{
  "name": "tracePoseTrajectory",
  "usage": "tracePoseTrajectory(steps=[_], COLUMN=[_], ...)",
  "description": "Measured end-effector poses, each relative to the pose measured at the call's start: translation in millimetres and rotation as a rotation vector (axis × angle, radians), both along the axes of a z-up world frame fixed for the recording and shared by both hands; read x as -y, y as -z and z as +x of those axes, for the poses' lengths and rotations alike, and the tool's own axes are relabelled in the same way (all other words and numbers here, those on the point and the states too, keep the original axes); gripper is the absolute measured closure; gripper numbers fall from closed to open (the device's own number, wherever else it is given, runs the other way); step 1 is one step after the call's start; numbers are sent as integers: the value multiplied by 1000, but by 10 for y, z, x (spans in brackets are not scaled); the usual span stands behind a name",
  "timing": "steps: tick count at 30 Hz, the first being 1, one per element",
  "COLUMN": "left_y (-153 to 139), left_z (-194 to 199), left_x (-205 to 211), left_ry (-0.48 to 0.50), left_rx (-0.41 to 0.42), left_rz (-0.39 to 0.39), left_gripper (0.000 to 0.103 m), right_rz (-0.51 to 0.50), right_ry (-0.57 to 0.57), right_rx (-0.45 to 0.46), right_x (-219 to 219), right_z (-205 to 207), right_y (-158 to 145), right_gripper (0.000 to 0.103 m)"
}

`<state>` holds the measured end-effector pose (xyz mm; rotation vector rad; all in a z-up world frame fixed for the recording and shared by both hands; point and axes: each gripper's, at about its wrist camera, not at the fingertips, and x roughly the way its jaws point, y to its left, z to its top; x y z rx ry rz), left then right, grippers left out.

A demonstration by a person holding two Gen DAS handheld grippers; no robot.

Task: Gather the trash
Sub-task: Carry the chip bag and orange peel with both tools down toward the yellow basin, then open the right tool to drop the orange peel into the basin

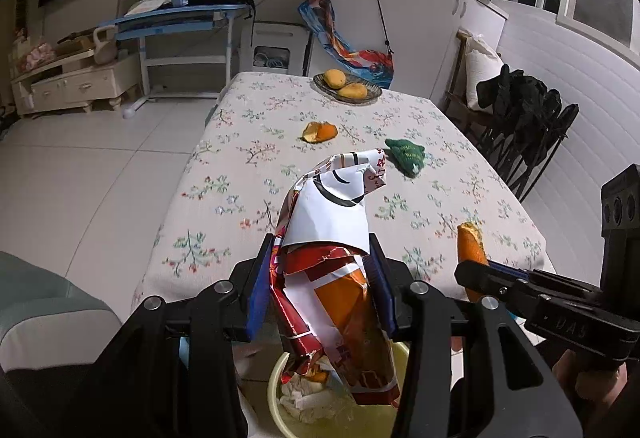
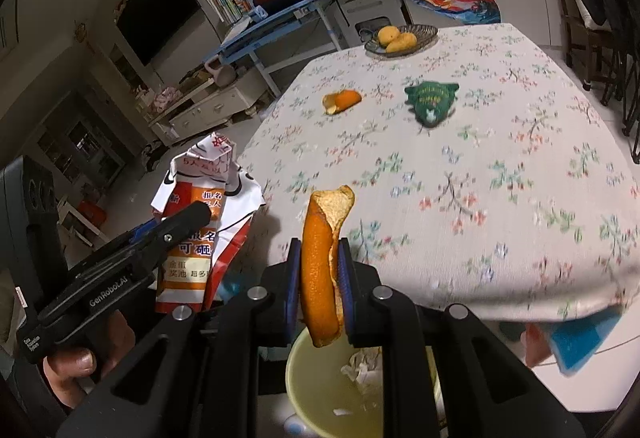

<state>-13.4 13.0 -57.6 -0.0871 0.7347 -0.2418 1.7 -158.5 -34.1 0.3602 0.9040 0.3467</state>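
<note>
My left gripper is shut on a crumpled red, white and orange paper flyer, held above a yellow bin that holds crumpled tissue. My right gripper is shut on a long orange peel, held over the same bin. The right gripper with its peel shows at the right of the left wrist view. The left gripper with the flyer shows at the left of the right wrist view. Another orange peel and a green wrapper lie on the floral-clothed table.
A dish with two yellow fruits stands at the table's far end. Folding chairs with dark clothing stand to the right. A blue desk with books and a bag, and a low cabinet, stand beyond the tiled floor.
</note>
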Motion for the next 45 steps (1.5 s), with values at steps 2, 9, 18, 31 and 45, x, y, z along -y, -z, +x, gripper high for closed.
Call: tracePoseTrajectory(steps=[2, 9, 18, 31, 45], left_y=[12, 70, 215, 393, 564], left_z=[-69, -270, -486, -596, -602], left_x=[4, -5, 73, 149, 281], left_ry=[4, 19, 58, 87, 121], left_rx=[-2, -20, -77, -146, -213], left_rz=[2, 14, 39, 85, 159], left_gripper=[61, 61, 61, 61, 59], right_rz=[3, 9, 19, 2, -24], right_ry=[-2, -5, -16, -24, -22], right_rx=[-10, -36, -118, -215, -264], right_x=[-15, -48, -117, -177, -196], right_z=[-55, -251, -407, -471, -496], right_y=[28, 95, 271, 443, 523], right_gripper=[84, 84, 84, 84, 68])
